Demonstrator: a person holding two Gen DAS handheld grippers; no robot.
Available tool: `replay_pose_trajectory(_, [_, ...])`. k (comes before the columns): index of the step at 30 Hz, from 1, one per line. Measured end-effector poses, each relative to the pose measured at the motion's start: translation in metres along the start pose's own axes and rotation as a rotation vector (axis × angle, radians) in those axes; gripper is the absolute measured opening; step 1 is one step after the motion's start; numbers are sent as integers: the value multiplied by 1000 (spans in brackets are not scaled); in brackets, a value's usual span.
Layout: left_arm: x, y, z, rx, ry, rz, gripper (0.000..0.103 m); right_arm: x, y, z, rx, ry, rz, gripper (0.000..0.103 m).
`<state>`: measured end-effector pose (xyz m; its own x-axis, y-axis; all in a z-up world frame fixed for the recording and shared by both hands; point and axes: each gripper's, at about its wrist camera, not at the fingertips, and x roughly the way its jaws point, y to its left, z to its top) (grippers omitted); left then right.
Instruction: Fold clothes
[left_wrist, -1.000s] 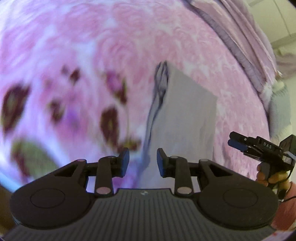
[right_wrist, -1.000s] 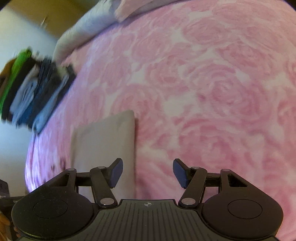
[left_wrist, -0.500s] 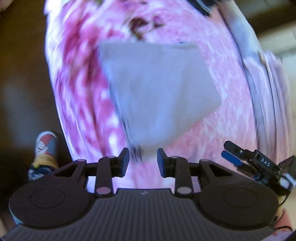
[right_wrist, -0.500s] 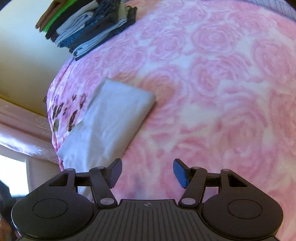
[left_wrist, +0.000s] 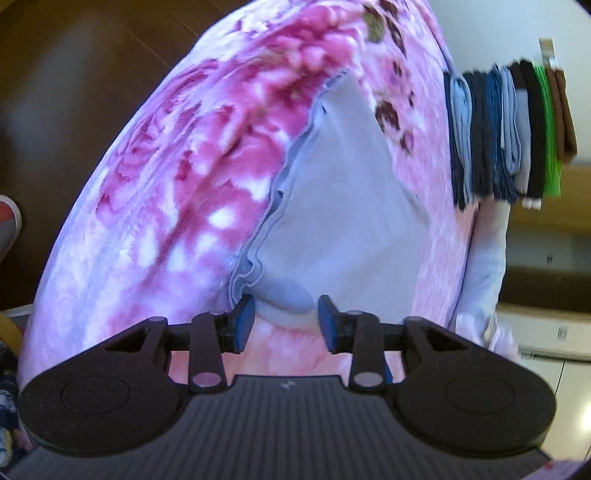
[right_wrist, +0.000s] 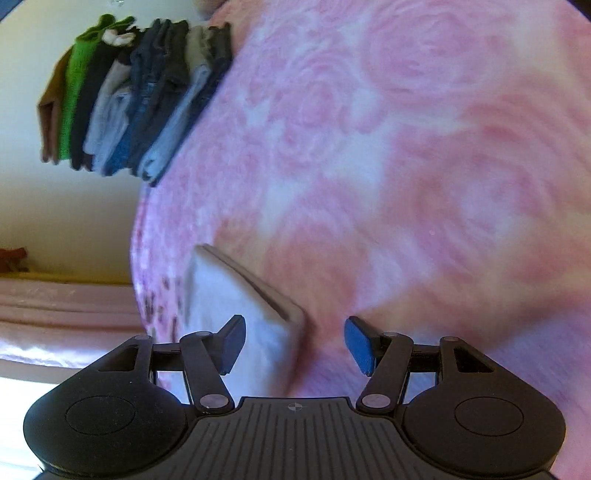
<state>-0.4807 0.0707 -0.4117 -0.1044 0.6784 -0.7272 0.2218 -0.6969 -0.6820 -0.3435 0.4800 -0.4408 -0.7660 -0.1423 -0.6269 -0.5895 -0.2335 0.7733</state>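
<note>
Left claw (left_wrist: 286, 319) sits right at the near corner of the folded pale grey garment (left_wrist: 343, 206), jaws parted a little, the rumpled corner just beyond the blue pads (left_wrist: 244, 317) and nothing pinched. The garment lies flat on the pink rose blanket (left_wrist: 177, 206), its layered, wavy hem along the left side. Past the garment's far right edge, near the edge of the bed, stands a stack of folded clothes (left_wrist: 509, 136) in blues, greys, black, green and brown. Over to the right claw (right_wrist: 295, 341): its jaws have just been closing and stand half apart, the garment's (right_wrist: 229, 306) thick folded corner between them, though the pads are not pressing on it. The stack (right_wrist: 136, 103) shows beyond the garment, well apart.
</note>
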Motion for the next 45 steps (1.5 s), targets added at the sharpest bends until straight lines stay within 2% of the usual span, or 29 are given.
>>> replay_pose_trajectory(1, [2, 0, -1, 2, -7, 12, 2, 3, 3, 1, -37, 3, -15, 3])
replay_pose_trajectory(3, [1, 1, 2, 17, -12, 16, 1, 9, 4, 0, -54, 18, -32, 3])
replay_pose_trajectory(8, [-20, -15, 17, 188, -3, 33, 1, -12, 6, -25, -83, -21, -55, 2])
replay_pose_trajectory(11, [-34, -19, 24, 277, 18, 60, 1, -31, 2, -56, -50, -16, -75, 2])
replay_pose_trajectory(15, [-41, -12, 30, 418, 80, 149, 1, -57, -9, -109, 11, 38, -105, 2])
replay_pose_trajectory(17, [-41, -14, 33, 499, 128, 202, 8, -61, -11, -118, -1, 69, -120, 8])
replay_pose_trajectory(18, [-45, -15, 37, 535, 139, 196, 20, -63, -11, -115, -19, 82, -142, 19])
replay_pose_trajectory(19, [-49, -19, 40, 569, 130, 192, 27, -64, -10, -110, -35, 75, -152, 33])
replay_pose_trajectory(21, [-57, -31, 47, 666, 96, 163, 28, -68, -4, -95, -97, 35, -144, 49])
replay_pose_trajectory(23, [-56, -45, 56, 729, 65, 136, 30, -63, 6, -78, -186, 20, -111, 50])
replay_pose_trajectory(25, [-42, -58, 66, 769, 76, 90, 42, -50, 15, -69, -268, 27, -64, 50])
replay_pose_trajectory(27, [-23, -66, 74, 810, 77, 80, 44, -30, 19, -59, -329, 53, -38, 50])
replay_pose_trajectory(29, [-4, -70, 81, 829, 96, 75, 43, -12, 21, -50, -358, 69, -35, 50])
replay_pose_trajectory(33, [23, -73, 96, 836, 117, 52, 41, 18, 21, -29, -371, 85, 34, 49])
replay_pose_trajectory(35, [30, -75, 102, 826, 121, 16, 40, 28, 23, -24, -389, 85, 60, 49])
replay_pose_trajectory(36, [31, -76, 105, 819, 119, -5, 34, 34, 24, -22, -394, 86, 75, 49])
replay_pose_trajectory(37, [33, -77, 107, 811, 121, -14, 26, 37, 25, -21, -398, 84, 89, 49])
replay_pose_trajectory(38, [36, -78, 110, 799, 127, -21, 24, 38, 26, -21, -404, 87, 100, 47])
replay_pose_trajectory(39, [39, -78, 112, 790, 133, -35, 20, 40, 26, -21, -415, 88, 106, 40])
replay_pose_trajectory(40, [42, -80, 112, 796, 140, -41, 13, 42, 27, -21, -424, 85, 102, 26])
replay_pose_trajectory(42, [47, -85, 109, 836, 149, -31, 4, 44, 25, -23, -407, 99, 115, 8])
replay_pose_trajectory(45, [38, -94, 102, 891, 136, -64, 2, 31, 34, -36, -451, 32, 100, 7])
